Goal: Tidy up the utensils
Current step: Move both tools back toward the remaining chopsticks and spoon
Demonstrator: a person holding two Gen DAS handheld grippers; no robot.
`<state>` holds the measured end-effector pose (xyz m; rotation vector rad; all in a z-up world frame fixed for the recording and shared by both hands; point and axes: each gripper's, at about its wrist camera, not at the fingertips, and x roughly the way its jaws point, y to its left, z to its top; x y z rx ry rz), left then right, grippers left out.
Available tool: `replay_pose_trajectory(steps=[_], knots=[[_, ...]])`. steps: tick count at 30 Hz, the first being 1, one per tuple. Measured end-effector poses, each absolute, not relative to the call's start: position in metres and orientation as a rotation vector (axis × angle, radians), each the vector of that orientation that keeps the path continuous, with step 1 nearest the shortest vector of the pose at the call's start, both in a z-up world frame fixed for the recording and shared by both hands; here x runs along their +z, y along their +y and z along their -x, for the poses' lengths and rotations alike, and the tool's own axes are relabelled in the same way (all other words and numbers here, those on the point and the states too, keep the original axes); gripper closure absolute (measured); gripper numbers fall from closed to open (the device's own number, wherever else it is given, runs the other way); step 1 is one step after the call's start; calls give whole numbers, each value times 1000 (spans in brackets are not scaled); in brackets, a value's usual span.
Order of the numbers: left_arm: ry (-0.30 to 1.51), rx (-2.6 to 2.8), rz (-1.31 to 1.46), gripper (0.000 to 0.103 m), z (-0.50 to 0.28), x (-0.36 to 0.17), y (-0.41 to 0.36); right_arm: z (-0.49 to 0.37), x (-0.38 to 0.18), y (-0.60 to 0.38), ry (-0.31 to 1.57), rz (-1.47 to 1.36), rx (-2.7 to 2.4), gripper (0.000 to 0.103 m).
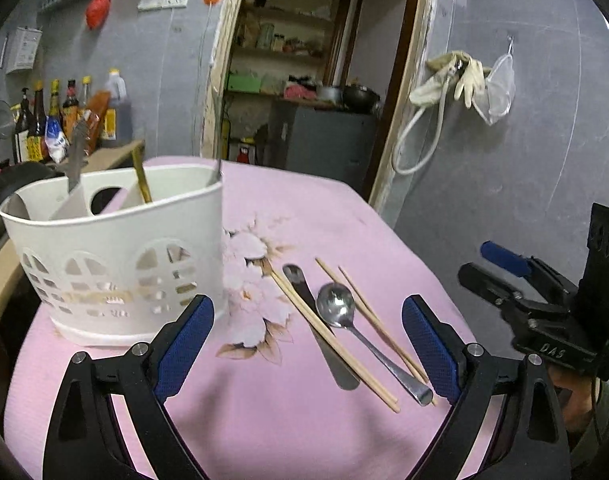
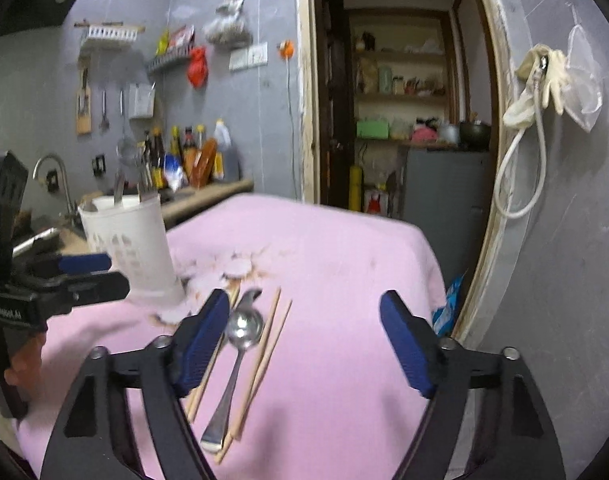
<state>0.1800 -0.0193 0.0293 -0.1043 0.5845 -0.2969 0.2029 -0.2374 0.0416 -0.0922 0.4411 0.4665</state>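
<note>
A white utensil holder stands on the pink tablecloth at the left and holds a few utensils; it also shows in the right wrist view. A steel spoon, a second metal utensil and wooden chopsticks lie on the cloth to its right. The spoon and chopsticks show in the right wrist view too. My left gripper is open and empty above them. My right gripper is open and empty, just right of the spoon.
Sauce bottles stand on a counter behind the holder, with a sink tap at the far left. An open doorway with shelves lies behind the table. Gloves and a hose hang on the right wall.
</note>
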Motion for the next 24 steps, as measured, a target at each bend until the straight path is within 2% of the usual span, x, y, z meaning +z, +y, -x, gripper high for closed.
replay_pose_trajectory(steps=[3,6,8,11,16,24], knots=[[626,-307,91,21,-186,23,-23,-206,32,-235,488,103,477,40],[686,-316,74,33,-195,16,-29,-211,24,-233,540,111,484,48],[731,-325,68,45,-201,9,-32,-215,18,-230,571,122,484,55],[806,-336,67,56,-212,0,-37,-219,10,-225,614,146,485,62],[912,-350,85,67,-228,-12,-41,-224,4,-219,664,175,506,69],[1008,-338,112,75,-249,-26,-43,-233,-7,-210,740,221,525,72]])
